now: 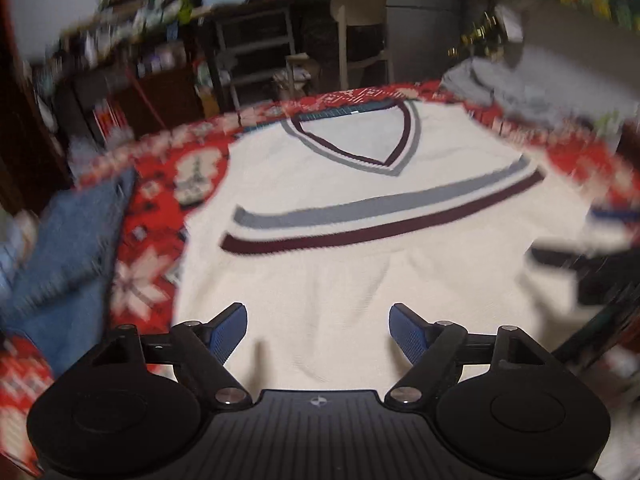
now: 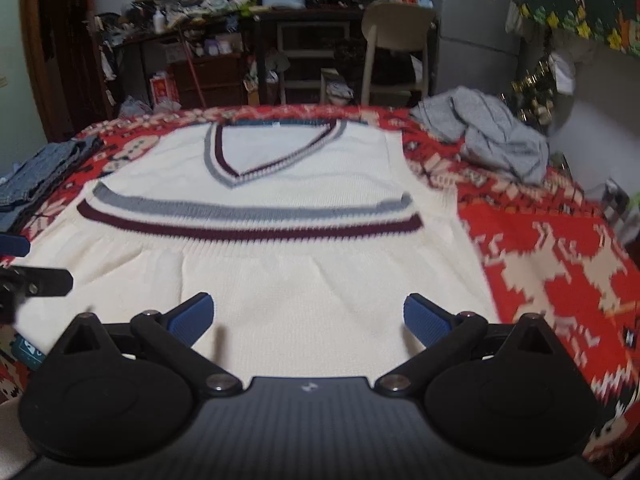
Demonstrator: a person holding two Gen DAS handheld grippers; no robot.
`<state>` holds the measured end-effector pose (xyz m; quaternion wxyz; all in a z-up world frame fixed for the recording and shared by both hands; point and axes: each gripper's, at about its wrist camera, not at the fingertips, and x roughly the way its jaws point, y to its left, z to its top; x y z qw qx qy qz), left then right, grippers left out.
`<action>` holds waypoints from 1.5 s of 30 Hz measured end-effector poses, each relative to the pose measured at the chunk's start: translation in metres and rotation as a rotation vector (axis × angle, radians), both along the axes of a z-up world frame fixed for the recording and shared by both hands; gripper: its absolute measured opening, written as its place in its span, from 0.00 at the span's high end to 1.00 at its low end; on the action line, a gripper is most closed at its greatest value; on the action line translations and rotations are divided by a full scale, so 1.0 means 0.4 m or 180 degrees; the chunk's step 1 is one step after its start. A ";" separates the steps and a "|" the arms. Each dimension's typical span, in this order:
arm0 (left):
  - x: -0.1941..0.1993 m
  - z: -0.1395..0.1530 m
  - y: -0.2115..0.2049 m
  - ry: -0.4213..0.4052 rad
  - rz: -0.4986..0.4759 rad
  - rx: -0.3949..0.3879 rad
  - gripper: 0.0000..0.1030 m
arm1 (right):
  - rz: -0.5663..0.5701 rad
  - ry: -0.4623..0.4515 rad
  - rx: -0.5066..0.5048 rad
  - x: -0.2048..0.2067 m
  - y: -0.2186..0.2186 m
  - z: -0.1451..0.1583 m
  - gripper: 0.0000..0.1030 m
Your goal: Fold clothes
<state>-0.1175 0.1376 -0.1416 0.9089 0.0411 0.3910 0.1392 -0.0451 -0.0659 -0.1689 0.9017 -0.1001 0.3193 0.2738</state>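
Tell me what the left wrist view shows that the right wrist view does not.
Only the left wrist view shows the left claw whole, open above the sweater's near part. Only the right wrist view shows the right claw whole, also open, and the red blanket's white figures beside the sweater. Both show the white sweater lying flat, the grey garment, the jeans and the chair.

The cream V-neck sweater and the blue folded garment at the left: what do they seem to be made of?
The cream V-neck sweater looks like knitted yarn, matte: fine ribbing shows near its lower stripes. The blue folded garment is probably denim, judging by its mottled, faded blue surface, though blur leaves this open.
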 end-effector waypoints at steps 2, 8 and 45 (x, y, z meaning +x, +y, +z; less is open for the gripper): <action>0.003 0.000 -0.019 -0.0010 -0.0093 0.0266 0.33 | 0.0050 -0.0075 -0.0080 0.013 -0.005 0.007 0.09; 0.033 0.011 -0.005 -0.0026 -0.0254 -0.0182 0.33 | 0.0109 0.0146 -0.0074 0.059 -0.010 -0.010 0.78; 0.036 -0.066 0.064 -0.0056 -0.0092 -0.0596 0.22 | -0.0166 0.0297 0.0271 0.093 -0.190 0.018 0.95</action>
